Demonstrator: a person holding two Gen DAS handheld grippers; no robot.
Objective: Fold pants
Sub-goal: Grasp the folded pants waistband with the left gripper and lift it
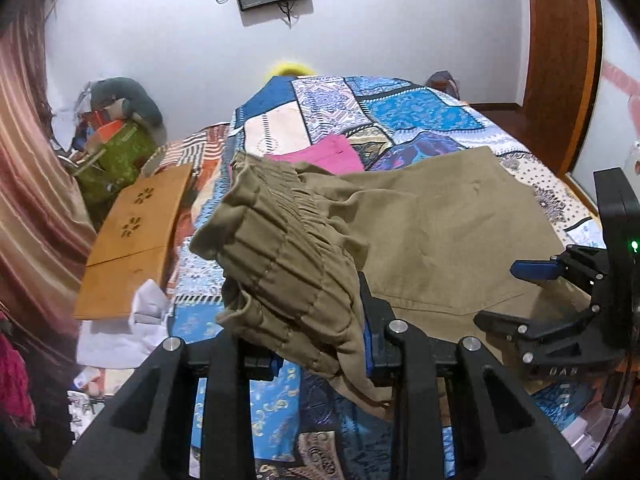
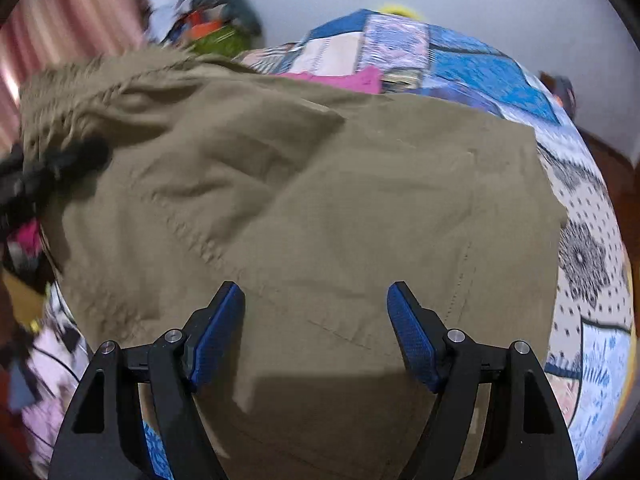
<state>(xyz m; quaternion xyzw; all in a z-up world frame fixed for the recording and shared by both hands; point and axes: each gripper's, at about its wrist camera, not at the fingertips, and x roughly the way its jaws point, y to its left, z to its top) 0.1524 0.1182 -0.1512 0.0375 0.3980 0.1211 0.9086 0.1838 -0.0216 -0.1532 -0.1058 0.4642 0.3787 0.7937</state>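
Note:
Olive-khaki pants [image 1: 440, 220] lie spread over a patchwork quilt [image 1: 420, 116] on a bed. Their gathered elastic waistband [image 1: 280, 248] is raised off the bed and bunched, and my left gripper [image 1: 316, 320] is shut on it, with fabric draped over its fingers. In the left wrist view my right gripper [image 1: 516, 294] hovers at the right, over the flat part of the pants. The right wrist view shows that gripper [image 2: 316, 292] open just above the pants [image 2: 320, 180], with its blue pads [image 2: 412, 340] wide apart and nothing between them.
A pink cloth [image 1: 328, 152] lies on the quilt beyond the pants. A wooden lap table [image 1: 136, 240] and white cloth sit left of the bed, with a pile of clutter [image 1: 116, 128] and a curtain behind. A wooden door [image 1: 560, 60] stands at the right.

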